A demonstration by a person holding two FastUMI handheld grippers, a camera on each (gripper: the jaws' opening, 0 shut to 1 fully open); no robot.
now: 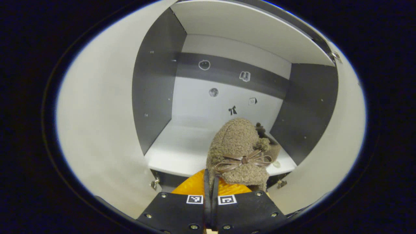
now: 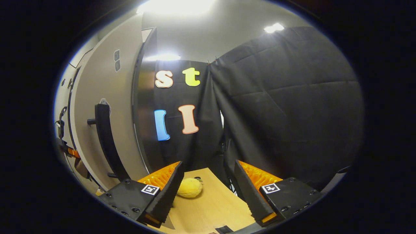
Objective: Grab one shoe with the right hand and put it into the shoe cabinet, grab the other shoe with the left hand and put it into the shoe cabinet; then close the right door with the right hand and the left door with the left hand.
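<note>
Left claw (image 1: 210, 188) is closed tight on the rear of a fuzzy brown slipper-shoe with a leather bow (image 1: 239, 152) — held at the front edge of the white-and-grey shoe cabinet's (image 1: 156, 97) open compartment. Right claw (image 2: 206, 191) gapes wide, empty, over the light wooden surface (image 2: 211, 208) — beside the cabinet's right door (image 2: 94, 107).

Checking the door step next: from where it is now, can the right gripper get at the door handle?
Probably yes. The right gripper is open and holds nothing, and the black handle on the open door sits off to its left with nothing between them; it would need to swing left.
</note>
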